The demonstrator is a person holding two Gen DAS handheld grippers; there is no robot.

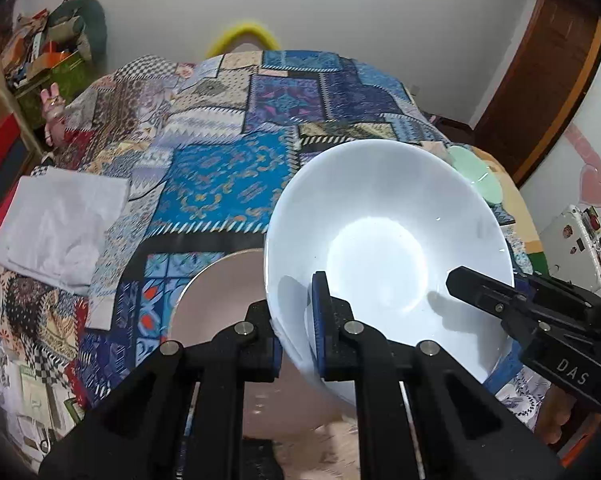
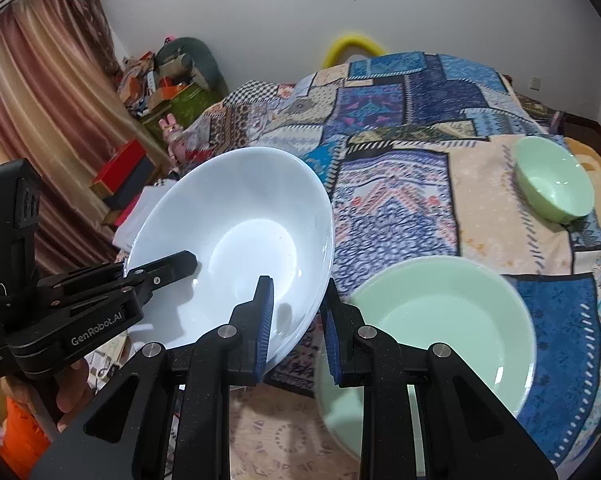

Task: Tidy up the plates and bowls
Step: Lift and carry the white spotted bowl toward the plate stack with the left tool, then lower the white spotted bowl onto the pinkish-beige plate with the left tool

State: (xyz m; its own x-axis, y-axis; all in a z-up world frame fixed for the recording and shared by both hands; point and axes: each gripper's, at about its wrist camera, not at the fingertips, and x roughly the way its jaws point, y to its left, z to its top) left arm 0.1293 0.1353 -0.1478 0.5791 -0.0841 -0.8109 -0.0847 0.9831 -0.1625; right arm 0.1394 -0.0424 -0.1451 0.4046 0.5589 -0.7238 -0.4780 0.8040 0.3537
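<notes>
A patchwork bedspread (image 2: 400, 184) fills the background. Both the left gripper (image 1: 300, 312) and right gripper (image 2: 298, 316) clamp opposite rims of the white bowl (image 2: 240, 240), tilted above the cloth; a green plate (image 2: 452, 320) lies just right of the right gripper

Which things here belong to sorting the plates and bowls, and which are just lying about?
Belong to the job:
white bowl
green plate
small green bowl
pink plate

Just lying about:
folded white cloth
red box
yellow ring
</notes>
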